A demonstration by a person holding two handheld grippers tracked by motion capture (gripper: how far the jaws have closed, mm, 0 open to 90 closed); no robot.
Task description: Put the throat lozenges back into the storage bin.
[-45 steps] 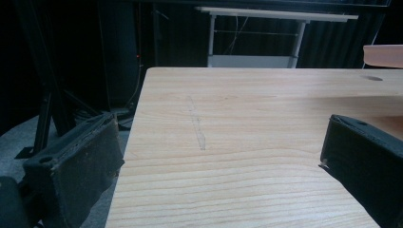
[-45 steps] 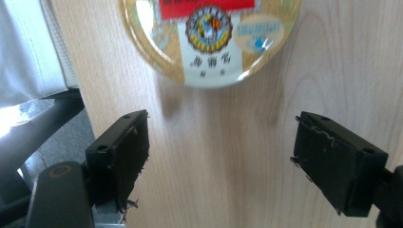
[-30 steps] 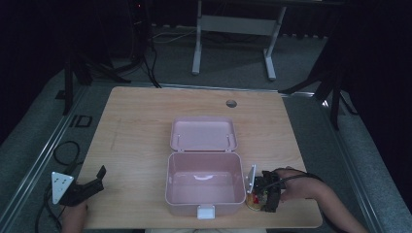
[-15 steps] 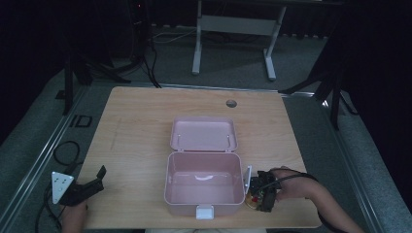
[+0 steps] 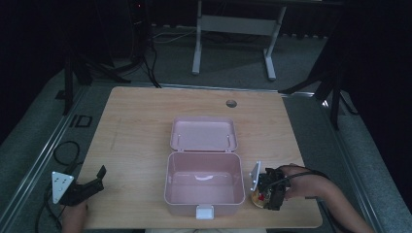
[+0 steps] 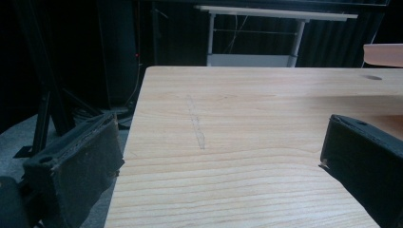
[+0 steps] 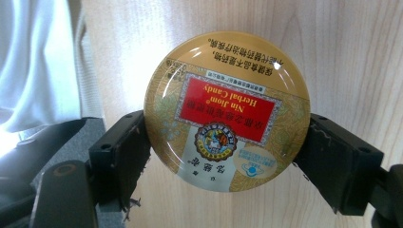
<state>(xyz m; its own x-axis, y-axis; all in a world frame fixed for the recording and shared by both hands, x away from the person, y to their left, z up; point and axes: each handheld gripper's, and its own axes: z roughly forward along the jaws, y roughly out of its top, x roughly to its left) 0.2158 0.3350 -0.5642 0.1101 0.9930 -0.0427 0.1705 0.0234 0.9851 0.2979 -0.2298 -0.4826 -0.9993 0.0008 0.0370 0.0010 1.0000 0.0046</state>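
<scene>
Table: the light wooden table (image 5: 141, 131) carries everything, with a small round hole (image 5: 231, 103) near its far edge.
Box: a pink plastic box (image 5: 204, 183) sits open at the middle of the near half, its lid (image 5: 203, 134) laid back flat behind it and a white latch (image 5: 204, 212) at its front; the inside looks bare.
Left gripper: the left gripper (image 5: 92, 182) hovers at the near left corner, jaws spread wide with nothing between them (image 6: 214, 156); bare wood shows in the gap.
Right gripper: the right gripper (image 5: 266, 190) is just right of the box's front corner, jaws clamped on either side of the tin (image 7: 223, 142).
Tin: a round gold candy tin (image 7: 227, 110) with a red label reading "Nin Jiom Herbal Candy" is held between the jaws above the tabletop, beside the box (image 5: 261, 196).
</scene>
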